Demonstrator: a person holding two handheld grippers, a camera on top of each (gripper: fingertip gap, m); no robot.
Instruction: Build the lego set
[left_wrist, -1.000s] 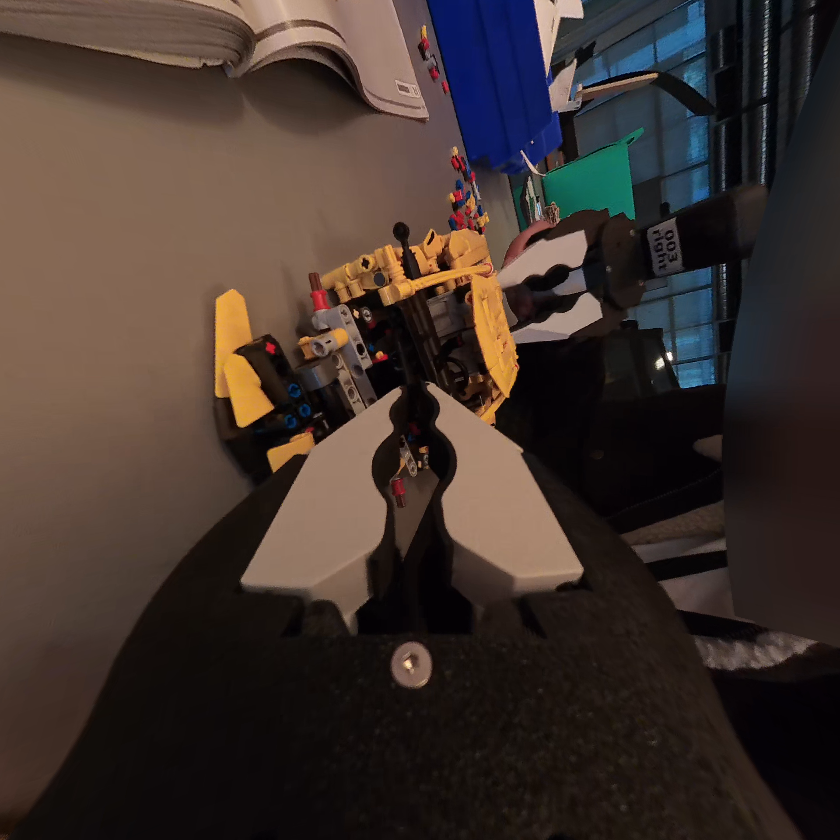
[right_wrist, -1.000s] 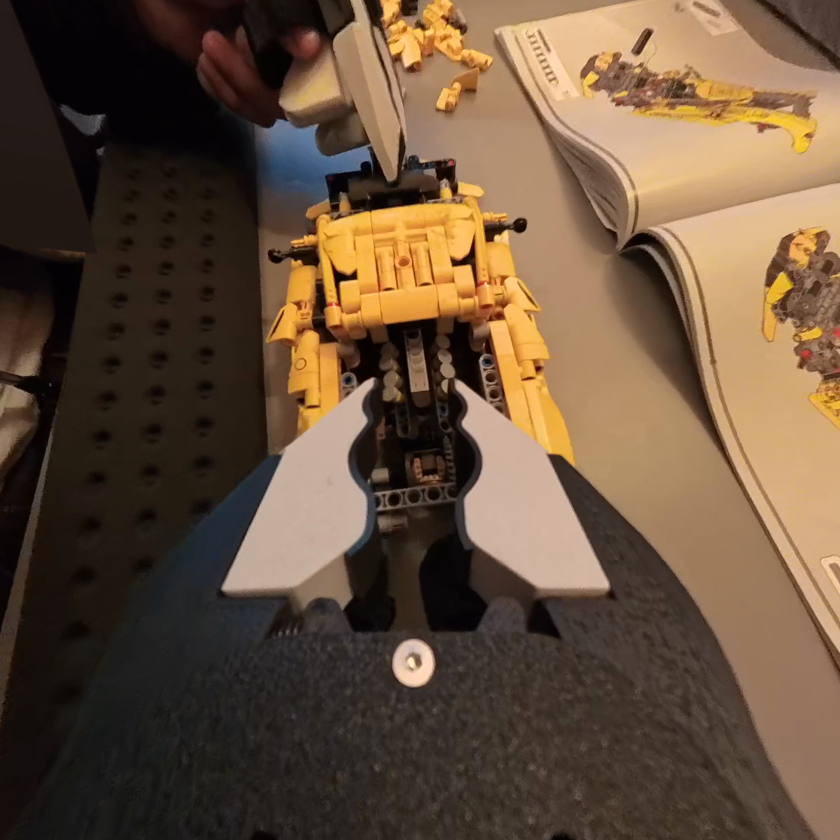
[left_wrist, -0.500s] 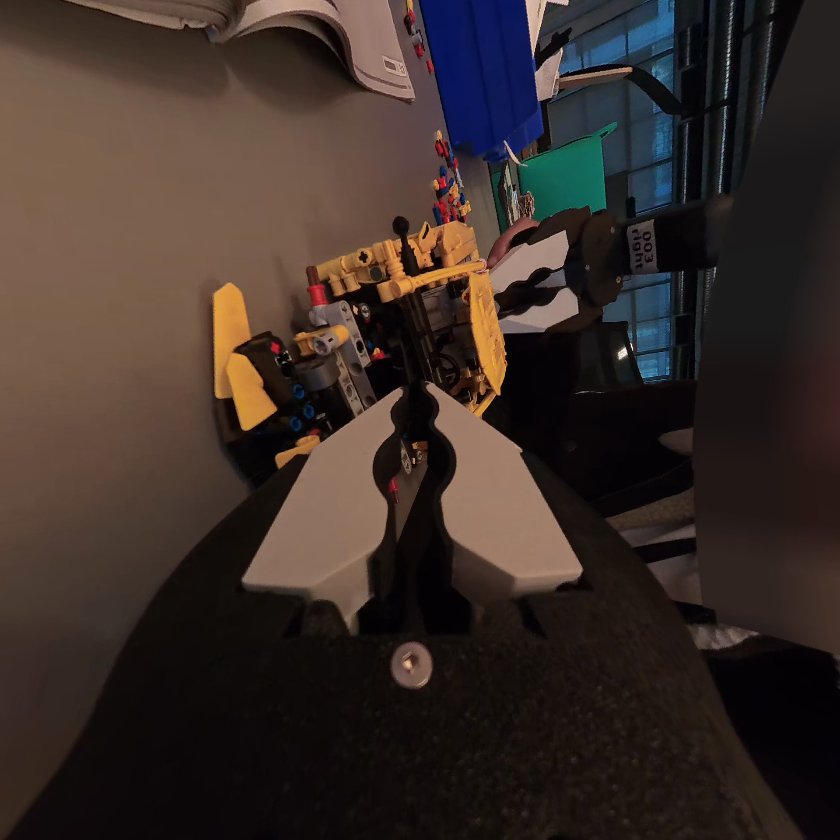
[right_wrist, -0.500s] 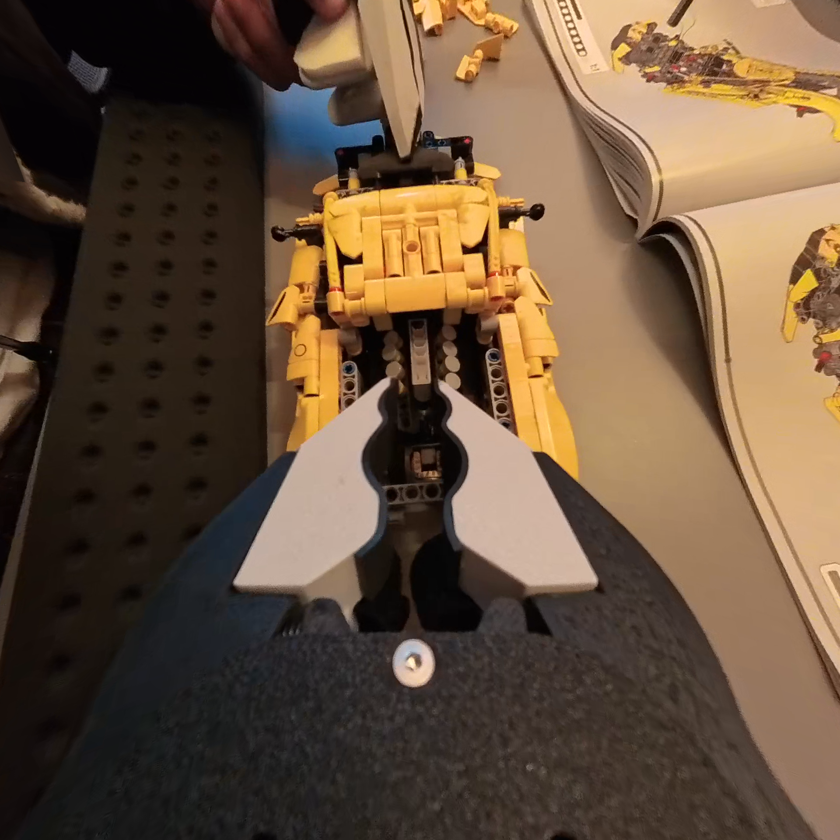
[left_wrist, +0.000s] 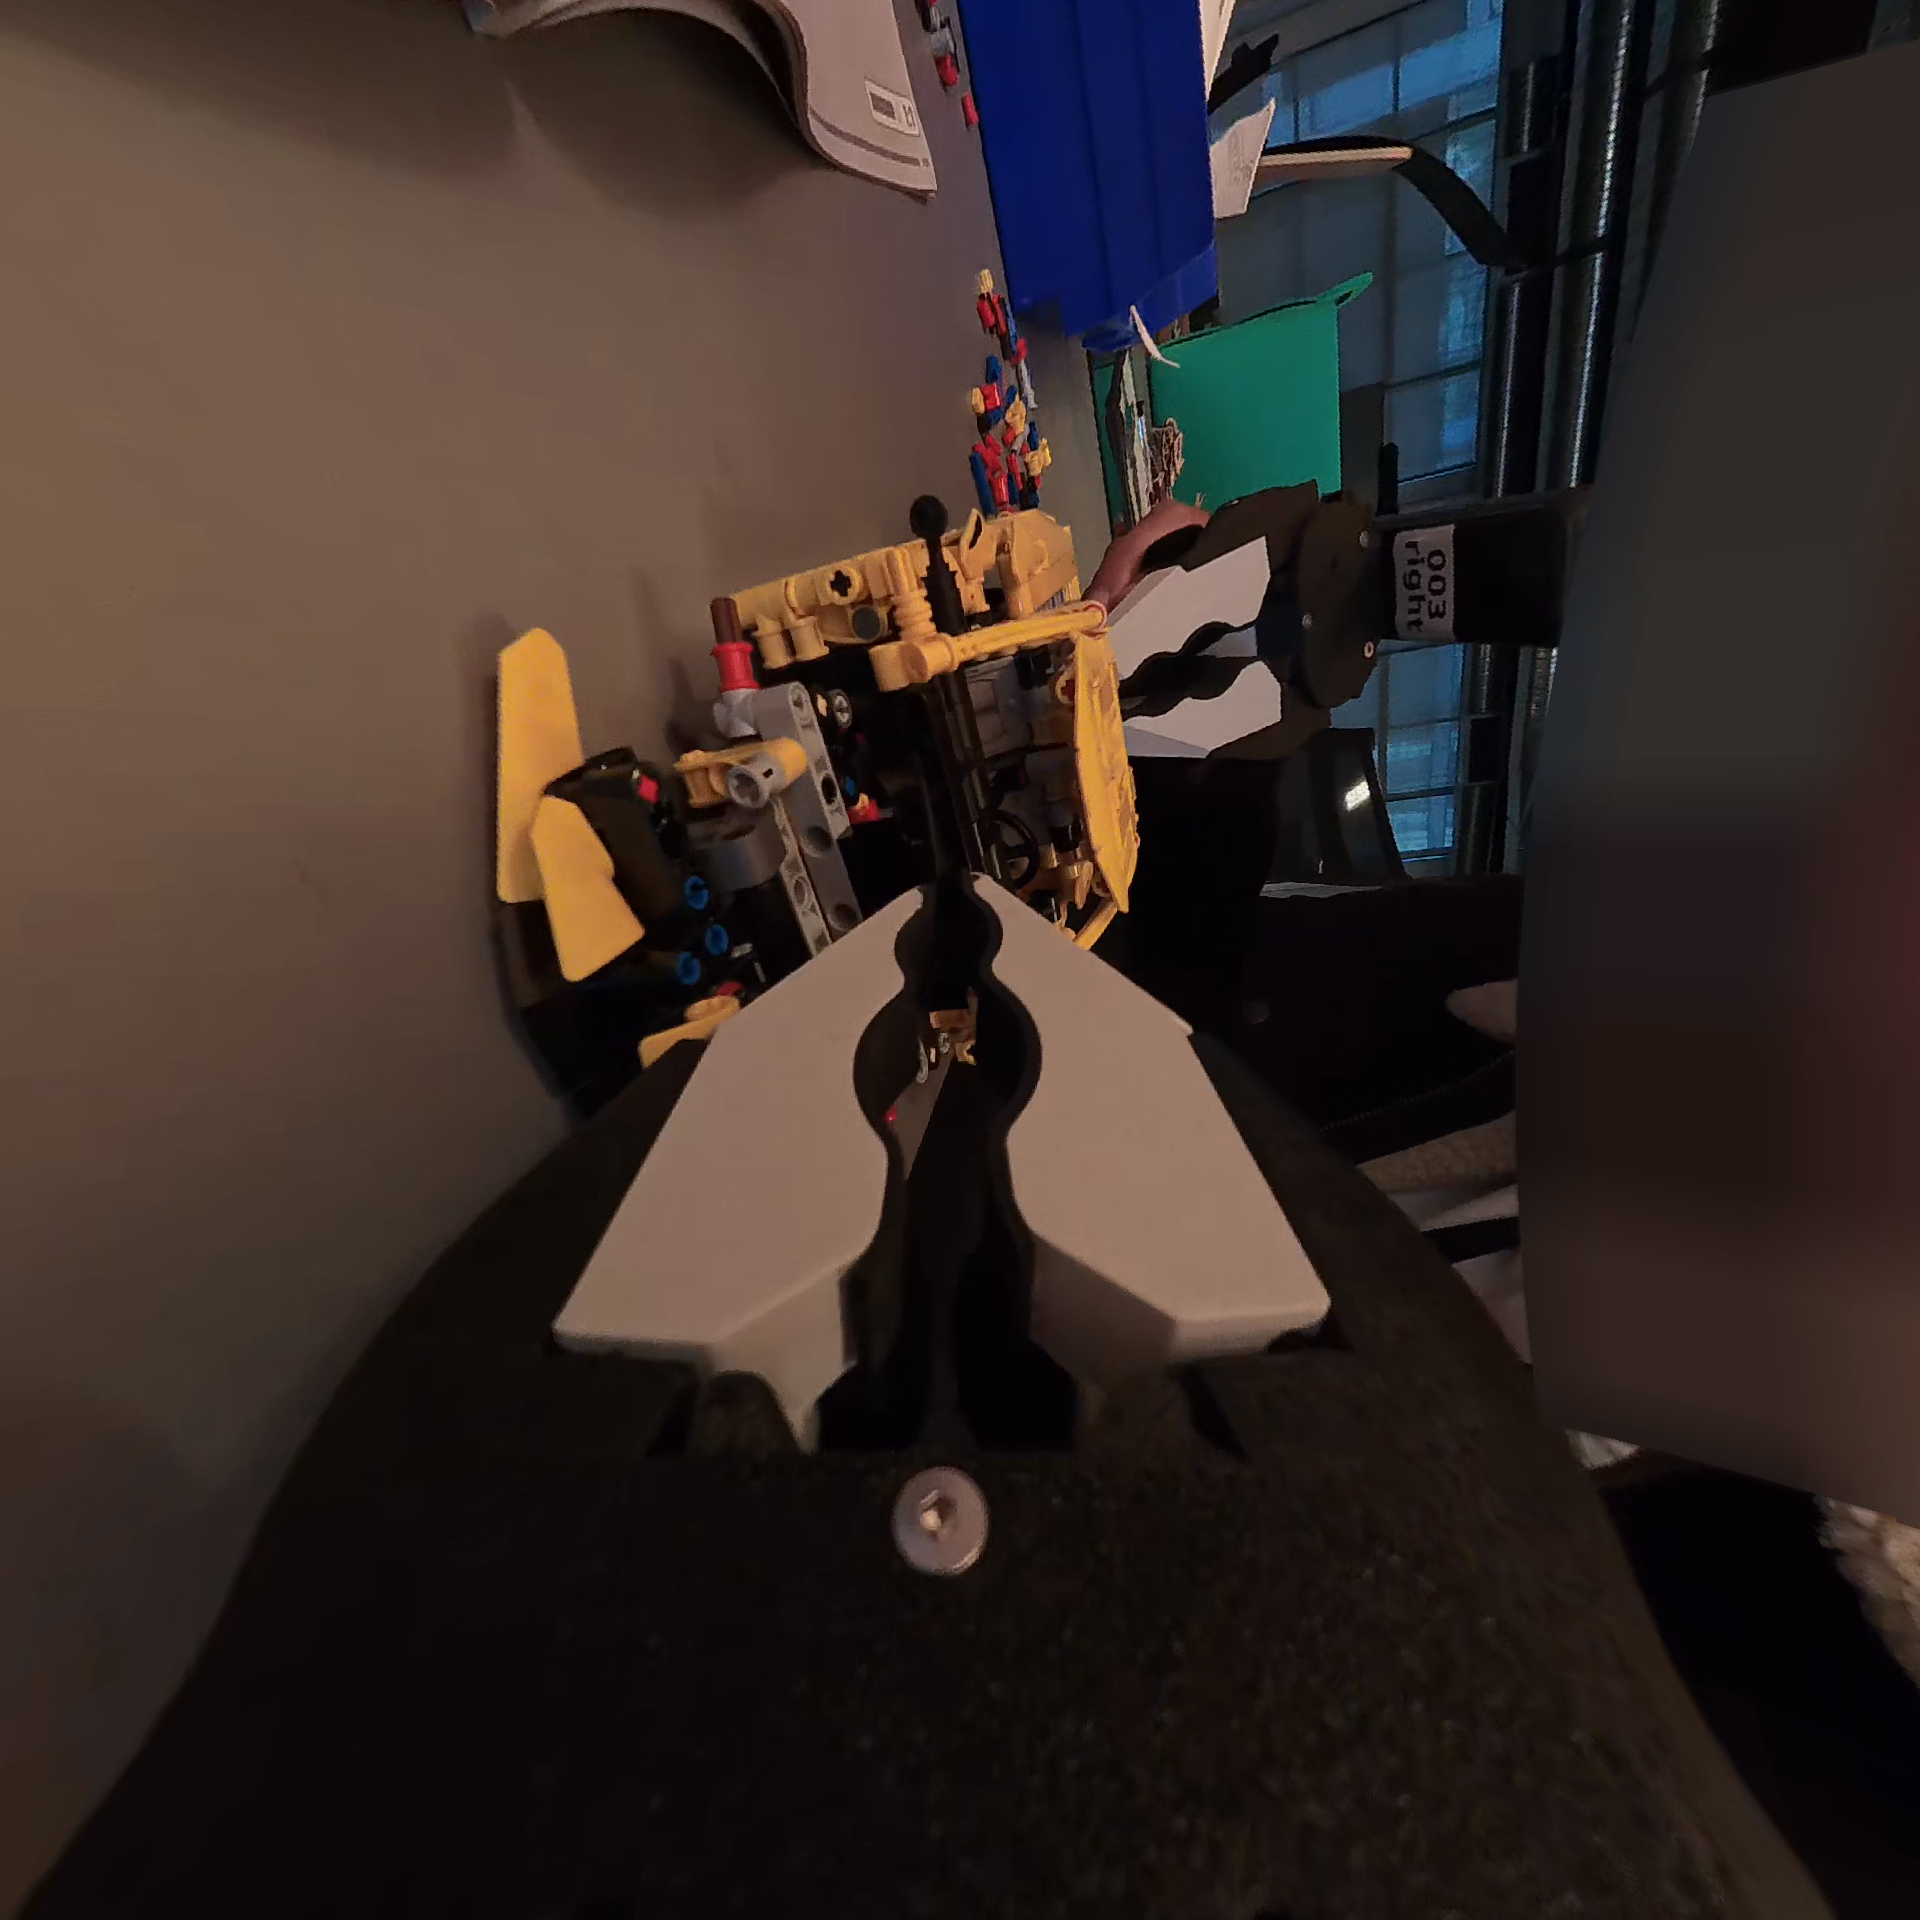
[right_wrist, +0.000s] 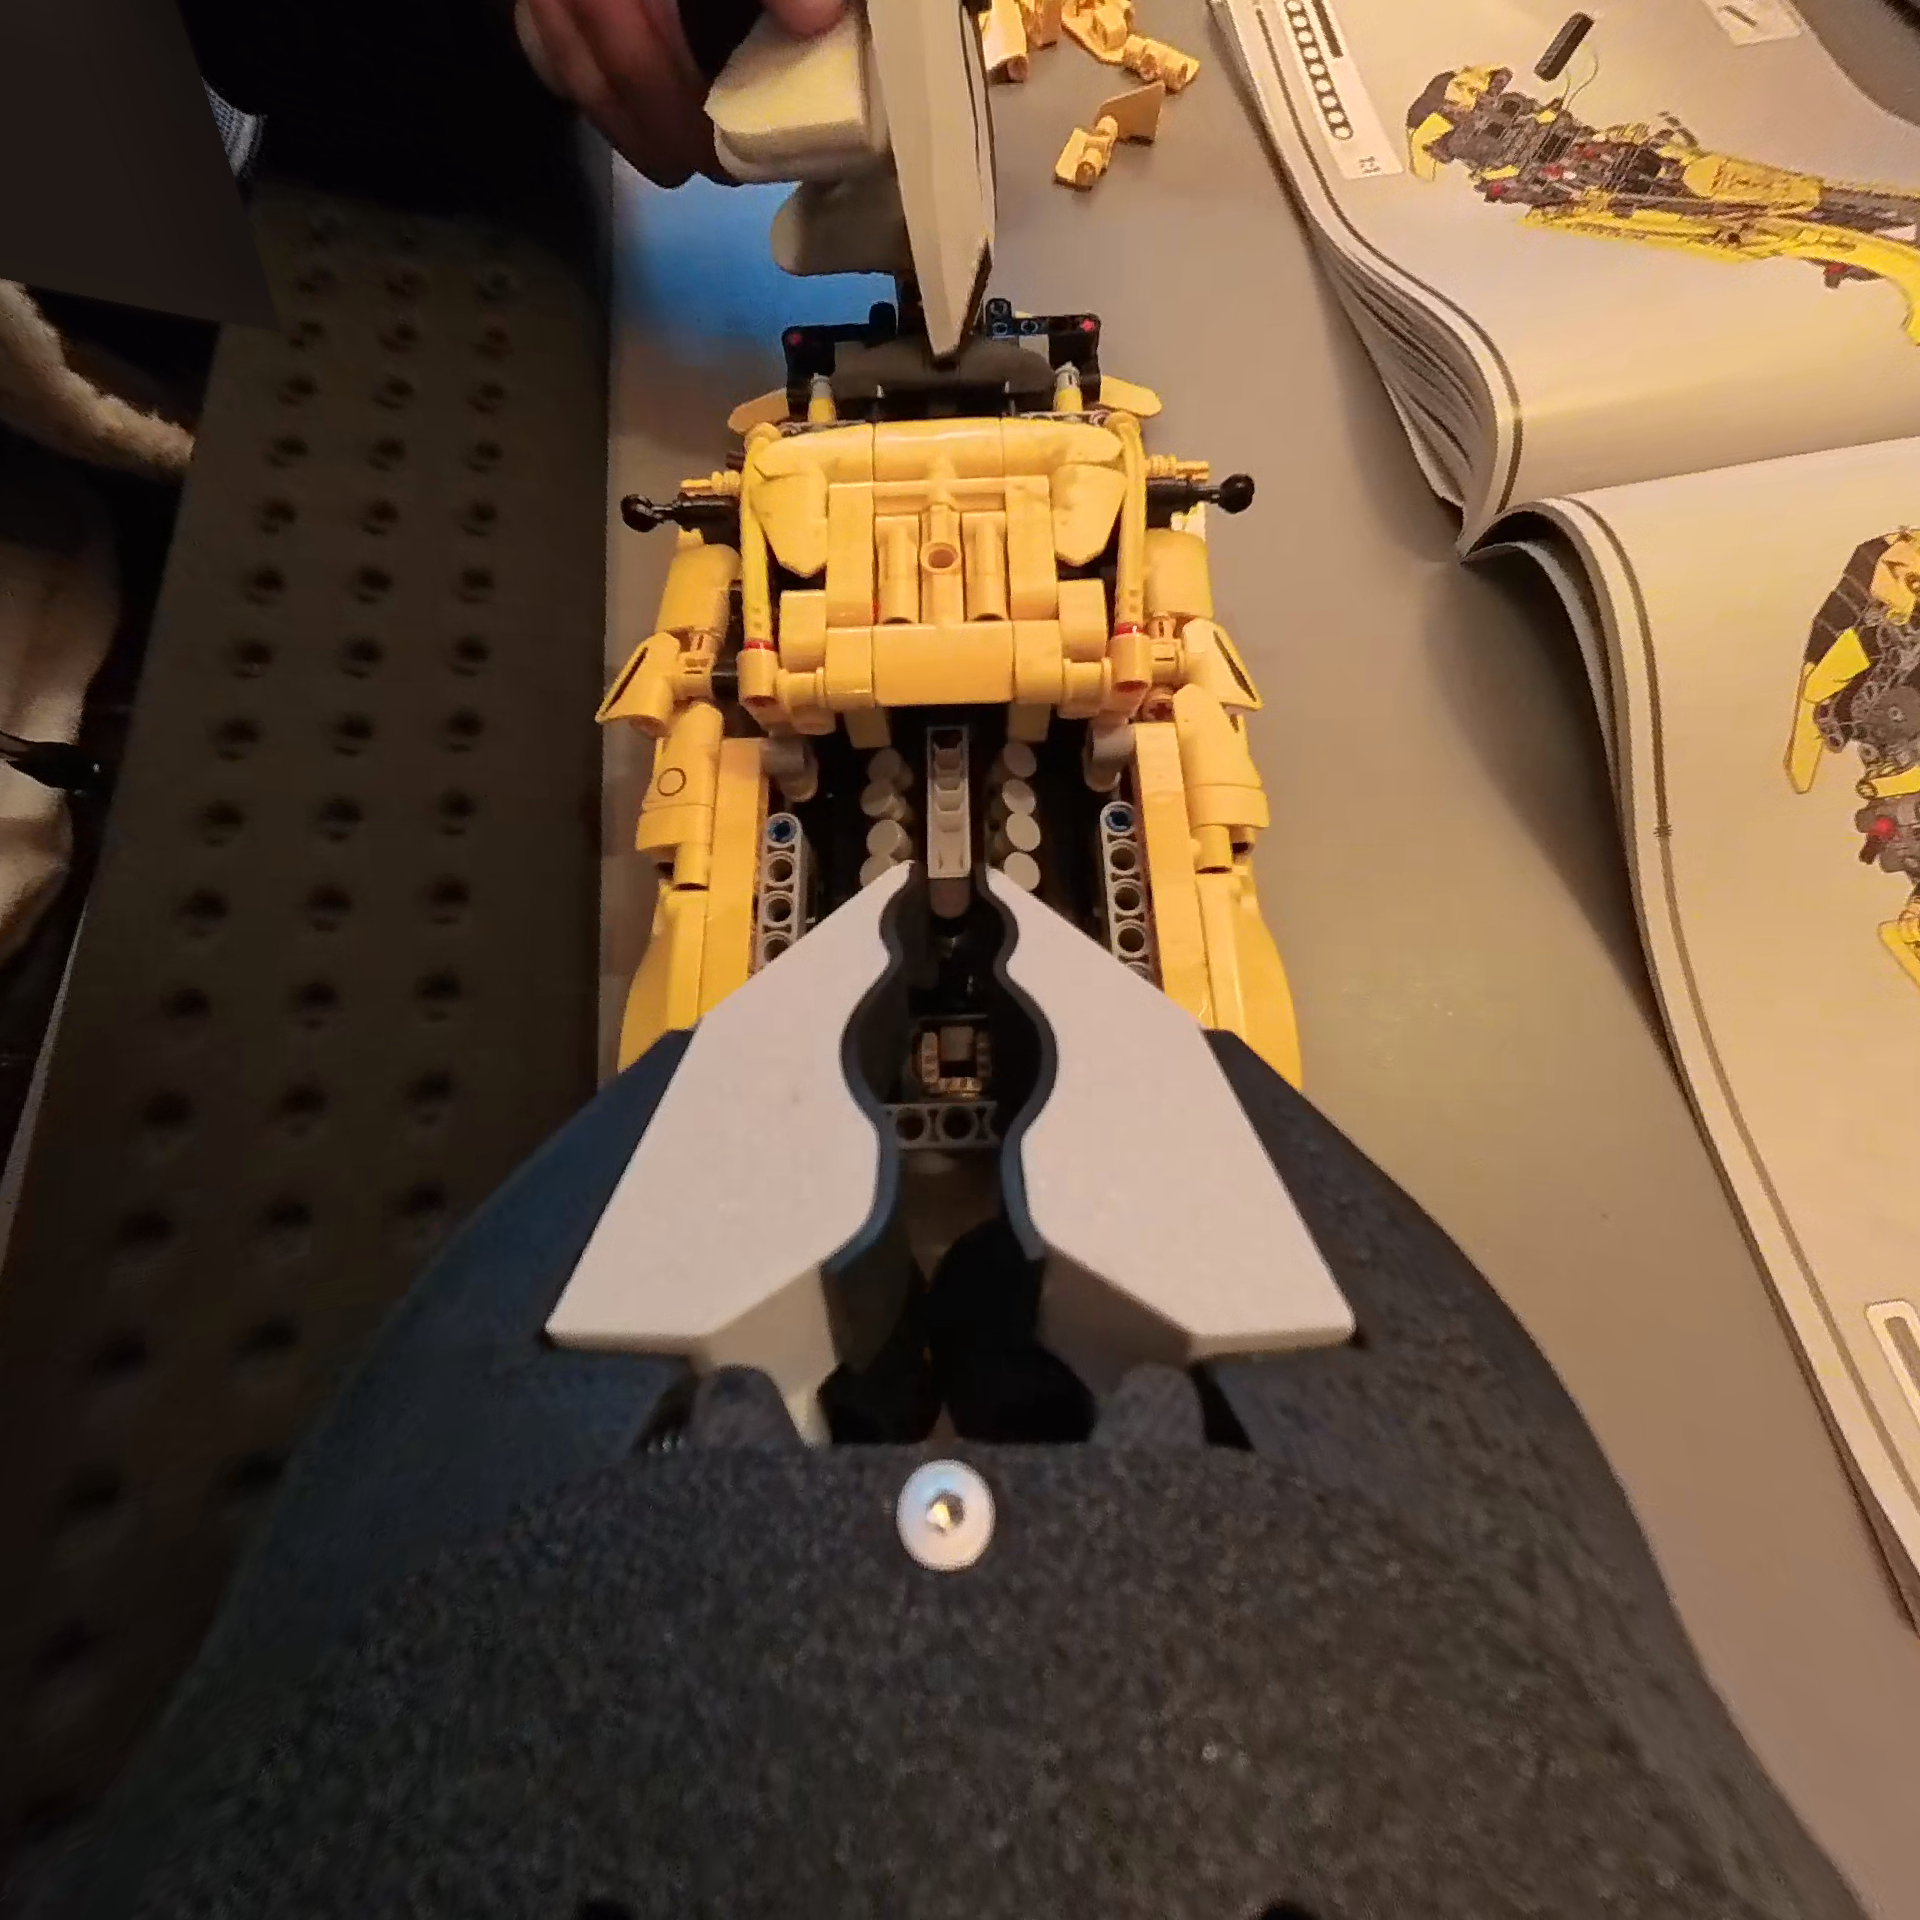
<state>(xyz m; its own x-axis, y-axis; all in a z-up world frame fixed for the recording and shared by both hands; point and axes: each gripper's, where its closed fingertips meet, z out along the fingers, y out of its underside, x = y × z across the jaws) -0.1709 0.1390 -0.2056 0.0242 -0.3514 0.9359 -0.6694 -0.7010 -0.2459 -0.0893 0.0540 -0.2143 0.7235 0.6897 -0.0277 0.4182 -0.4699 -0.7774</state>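
Note:
A yellow lego car model (right_wrist: 935, 582) with a black frame lies on the grey table (right_wrist: 1403, 935). My right gripper (right_wrist: 948, 883) is over its rear. The jaws are narrowed to a small gap on a grey beam (right_wrist: 948, 800) in the middle of the model. My left gripper (left_wrist: 961, 899) is shut on a black bar at the model's (left_wrist: 935, 707) front end. In the right wrist view it shows edge-on (right_wrist: 943, 343) at the black front frame. The right gripper (left_wrist: 1127, 675) shows in the left wrist view against the yellow roof panel.
An open instruction booklet (right_wrist: 1662, 312) lies right of the model. Loose yellow pieces (right_wrist: 1101, 135) lie beyond it. Small red, blue and yellow pieces (left_wrist: 1003, 416), a blue bin (left_wrist: 1091, 156) and a green bin (left_wrist: 1247, 416) stand farther off. A dark perforated panel (right_wrist: 312, 727) borders the table. Spacing between my two grippers at the tips: around 12 cm.
My right gripper's jaws have narrowed from a wide gap to a small one around the grey beam. The left gripper keeps its hold on the front frame.

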